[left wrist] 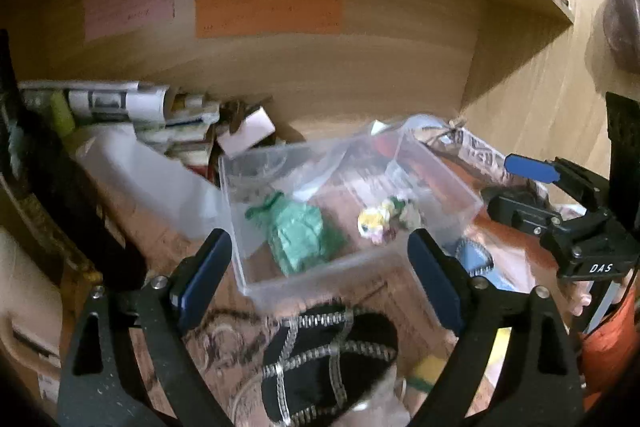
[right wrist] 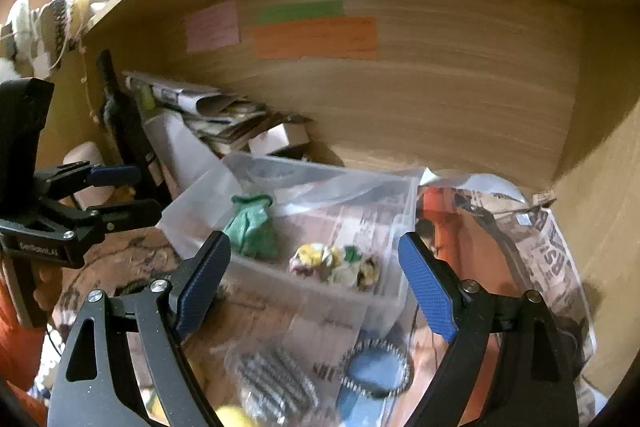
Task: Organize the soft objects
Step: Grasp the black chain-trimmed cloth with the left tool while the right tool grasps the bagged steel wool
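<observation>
A clear plastic box (left wrist: 248, 259) (right wrist: 360, 301) stands on the patterned cloth inside a wooden shelf. In it lie a green soft pouch (left wrist: 302, 233) (right wrist: 252, 227) and a small yellow-white-green soft bundle (left wrist: 384, 221) (right wrist: 340, 261). A black slipper with silver trim (left wrist: 328, 359) (right wrist: 272, 383) lies in front of the box. A blue round-edged soft item (left wrist: 474, 259) (right wrist: 374, 367) lies at the box's front right. My left gripper (left wrist: 320, 267) is open and empty over the box's near wall. My right gripper (right wrist: 314, 277) is open and empty, facing the box.
Rolled newspapers and small boxes (left wrist: 132, 107) (right wrist: 216, 111) pile at the back left. A frosted container (left wrist: 152, 179) stands left of the box. A newspaper-print bag (right wrist: 536, 247) sits at the right by the shelf wall. Coloured notes (left wrist: 268, 15) stick on the back panel.
</observation>
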{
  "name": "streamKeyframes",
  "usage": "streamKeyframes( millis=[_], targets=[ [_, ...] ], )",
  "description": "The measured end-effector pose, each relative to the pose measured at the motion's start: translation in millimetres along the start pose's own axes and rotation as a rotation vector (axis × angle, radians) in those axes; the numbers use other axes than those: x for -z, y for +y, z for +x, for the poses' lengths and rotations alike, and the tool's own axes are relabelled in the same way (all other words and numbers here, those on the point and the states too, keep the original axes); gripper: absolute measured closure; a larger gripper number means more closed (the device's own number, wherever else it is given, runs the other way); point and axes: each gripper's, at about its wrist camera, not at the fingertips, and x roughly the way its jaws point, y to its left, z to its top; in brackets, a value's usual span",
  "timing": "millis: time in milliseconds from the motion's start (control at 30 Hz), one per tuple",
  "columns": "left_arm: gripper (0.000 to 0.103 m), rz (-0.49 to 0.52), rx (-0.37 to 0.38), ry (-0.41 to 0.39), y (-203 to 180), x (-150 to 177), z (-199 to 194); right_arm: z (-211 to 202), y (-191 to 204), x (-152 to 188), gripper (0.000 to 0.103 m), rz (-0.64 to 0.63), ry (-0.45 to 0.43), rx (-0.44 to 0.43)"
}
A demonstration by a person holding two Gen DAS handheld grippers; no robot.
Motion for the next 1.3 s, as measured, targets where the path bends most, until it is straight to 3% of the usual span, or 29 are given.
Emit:
streamKeyframes(
  millis=[300, 533, 667, 1033, 1200, 1300],
  targets=[
    [0.013, -0.017, 0.051, 0.107, -8, 46, 6, 4, 8, 42, 0.019, 0.035, 0.099, -0.031],
    [0.013, -0.021, 0.043, 0.158, -11, 73, 10, 21, 12, 68, 0.019, 0.066, 0.203, -0.083],
    [0.029, -0.051, 0.039, 0.184, -5, 79, 18, 28, 10, 74, 0.019, 0.084, 0.246, -0.115],
    [0.057, -0.141, 0.063, 0.160, 16, 70, 22, 34, -3, 74, 0.061, 0.119, 0.278, -0.138],
    [0.085, -0.160, 0.039, 0.153, 23, 69, 25, 33, -4, 76, 0.075, 0.126, 0.265, -0.137],
    [0.086, -0.179, 0.037, 0.143, 27, 70, 22, 30, -4, 74, 0.082, 0.120, 0.247, -0.130]
  ],
)
